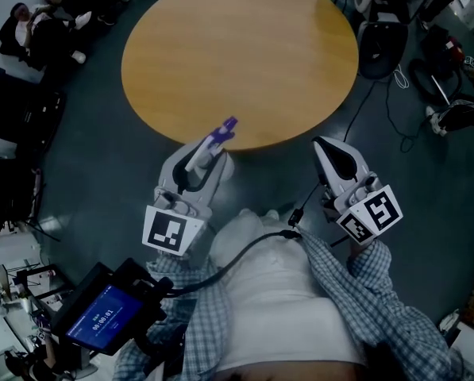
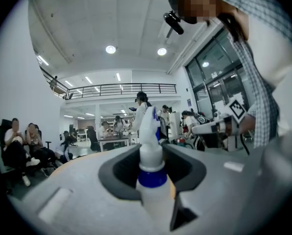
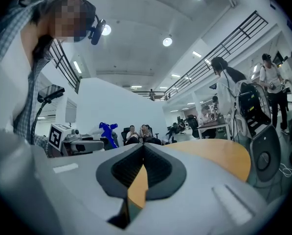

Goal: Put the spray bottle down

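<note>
A white spray bottle (image 1: 198, 162) with a blue collar and a purple-blue trigger head stands upright between the jaws of my left gripper (image 1: 211, 151), which is shut on its neck. It hangs just in front of the near edge of the round wooden table (image 1: 237, 46). In the left gripper view the spray bottle (image 2: 151, 166) fills the gap of the left gripper (image 2: 151, 153). My right gripper (image 1: 333, 146) hovers to the right, also off the table's near edge. Its jaws are shut and hold nothing. In the right gripper view the right gripper (image 3: 143, 147) faces the table (image 3: 219, 155), and the bottle's trigger head (image 3: 106, 131) shows at the left.
The table top is bare. A black office chair (image 1: 379, 46) and floor cables (image 1: 395, 101) lie at the table's right. Seated people (image 1: 38, 22) are at the far left. A screen device (image 1: 102, 316) sits at the lower left.
</note>
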A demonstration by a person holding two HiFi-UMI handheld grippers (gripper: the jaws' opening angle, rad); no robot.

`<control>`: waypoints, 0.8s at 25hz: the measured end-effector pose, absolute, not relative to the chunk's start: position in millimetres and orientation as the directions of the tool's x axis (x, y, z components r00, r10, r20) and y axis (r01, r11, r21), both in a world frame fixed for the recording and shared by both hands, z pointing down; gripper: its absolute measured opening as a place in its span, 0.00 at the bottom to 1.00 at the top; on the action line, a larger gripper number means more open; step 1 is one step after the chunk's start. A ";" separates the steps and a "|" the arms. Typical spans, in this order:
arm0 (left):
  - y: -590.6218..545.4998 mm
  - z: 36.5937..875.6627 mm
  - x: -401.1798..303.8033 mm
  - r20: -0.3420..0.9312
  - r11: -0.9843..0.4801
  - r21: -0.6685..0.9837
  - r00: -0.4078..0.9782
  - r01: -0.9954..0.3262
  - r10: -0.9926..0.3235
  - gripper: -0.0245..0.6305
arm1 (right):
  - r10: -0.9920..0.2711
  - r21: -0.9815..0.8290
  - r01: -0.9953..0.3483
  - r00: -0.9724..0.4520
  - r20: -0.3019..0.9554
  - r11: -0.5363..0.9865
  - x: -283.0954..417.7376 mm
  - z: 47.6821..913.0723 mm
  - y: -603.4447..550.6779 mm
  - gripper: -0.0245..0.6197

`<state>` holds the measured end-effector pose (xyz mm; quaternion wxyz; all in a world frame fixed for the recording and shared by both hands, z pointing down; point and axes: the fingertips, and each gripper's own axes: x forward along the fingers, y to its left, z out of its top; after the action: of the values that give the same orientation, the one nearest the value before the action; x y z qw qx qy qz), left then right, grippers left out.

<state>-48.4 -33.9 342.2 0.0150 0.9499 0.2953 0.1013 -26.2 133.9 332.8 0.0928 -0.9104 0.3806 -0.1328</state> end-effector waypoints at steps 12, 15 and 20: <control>-52.2 339.2 19.1 0.146 -0.834 0.085 0.822 0.544 0.551 0.23 | -0.696 -0.264 -0.645 0.683 0.222 -0.717 27.6 342.1 131.7 0.04; -54.4 344.1 29.6 0.131 -0.815 0.113 0.804 0.569 0.580 0.23 | -0.687 -0.242 -0.643 0.684 0.245 -0.727 34.7 343.0 125.1 0.04; -44.2 344.0 37.9 0.100 -0.781 0.088 0.775 0.618 0.624 0.23 | -0.675 -0.222 -0.637 0.704 0.221 -0.738 48.4 342.5 125.2 0.04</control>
<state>37.9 -44.2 344.0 0.0250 0.9417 0.3299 0.0619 48.4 125.2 342.5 0.0646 -0.9209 0.3561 -0.1448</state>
